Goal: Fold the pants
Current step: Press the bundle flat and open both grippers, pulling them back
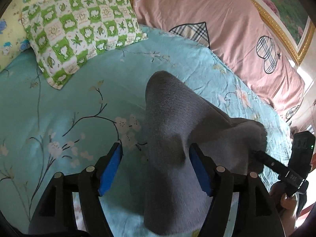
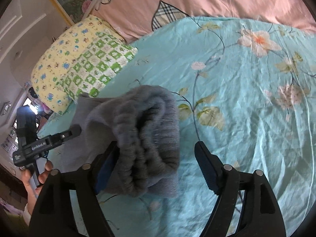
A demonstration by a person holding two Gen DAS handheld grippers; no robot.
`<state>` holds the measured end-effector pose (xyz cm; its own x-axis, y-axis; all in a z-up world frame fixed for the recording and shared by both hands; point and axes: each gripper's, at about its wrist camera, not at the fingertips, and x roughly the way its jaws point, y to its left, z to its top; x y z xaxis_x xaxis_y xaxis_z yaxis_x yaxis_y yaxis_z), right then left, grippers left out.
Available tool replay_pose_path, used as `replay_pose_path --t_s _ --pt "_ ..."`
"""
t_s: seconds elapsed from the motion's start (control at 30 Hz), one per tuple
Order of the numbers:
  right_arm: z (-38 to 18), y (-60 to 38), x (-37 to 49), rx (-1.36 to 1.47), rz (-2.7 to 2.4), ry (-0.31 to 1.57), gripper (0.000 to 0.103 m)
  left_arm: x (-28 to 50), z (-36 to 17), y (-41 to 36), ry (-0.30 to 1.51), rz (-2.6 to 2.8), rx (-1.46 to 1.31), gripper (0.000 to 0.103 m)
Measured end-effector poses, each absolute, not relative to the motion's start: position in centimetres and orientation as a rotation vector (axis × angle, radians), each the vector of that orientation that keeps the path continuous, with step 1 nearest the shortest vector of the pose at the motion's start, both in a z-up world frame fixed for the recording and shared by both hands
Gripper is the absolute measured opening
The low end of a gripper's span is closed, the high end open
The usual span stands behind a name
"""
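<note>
Grey pants point(image 1: 169, 108) lie bunched on the turquoise bedsheet point(image 1: 69, 98). My left gripper point(image 1: 156, 145) is open and straddles one folded length of them; the cloth brushes the right blue pad and stands clear of the left one. In the right wrist view the gathered waistband end of the pants point(image 2: 142, 118) rests against the left finger of my right gripper point(image 2: 157, 144), which is open with a wide gap to its right finger. Each gripper shows in the other's view, held by a hand: the right one's finger point(image 1: 272, 163) and the left one's finger point(image 2: 59, 138).
A green checked pillow point(image 1: 79, 29) and a yellow printed pillow point(image 2: 59, 59) lie at the head of the bed. A pink quilt point(image 1: 207, 9) is heaped along the far side below a gold-framed picture point(image 1: 286, 19). Flowered sheet point(image 2: 246, 98) spreads to the right of the pants.
</note>
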<state>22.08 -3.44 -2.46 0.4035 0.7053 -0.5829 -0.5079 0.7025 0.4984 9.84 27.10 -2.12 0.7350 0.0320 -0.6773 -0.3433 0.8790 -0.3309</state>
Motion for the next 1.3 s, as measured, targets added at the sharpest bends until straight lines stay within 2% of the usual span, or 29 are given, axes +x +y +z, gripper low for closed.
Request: replay_pose_path --t_s 0.07,0.27,0.43,0.83,1.3 --pt "-1.7 -3.6 21.4 0.27 0.793 0.84 0.079 8.9 -1.7 26.6 0.714 0.215 -0.444 0.081" --pt "1.0 -3.3 18.0 0.194 0.847 0.744 0.087 6.2 -1.2 24.7 0.709 0.21 -0.382 0.081" --pt "2.6 -2.5 15.4 0.088 0.87 0.658 0.087 4.4 -1.1 23.6 0.709 0.215 -0.347 0.081" --pt "2.3 -1.3 12.3 -0.053 0.873 0.642 0.09 2.2 -1.3 21.8 0.733 0.261 -0.315 0.083" --pt "1.1 -1.4 10.7 -0.09 0.832 0.655 0.095 2.0 -2.0 18.9 0.748 0.34 -0.13 0.084"
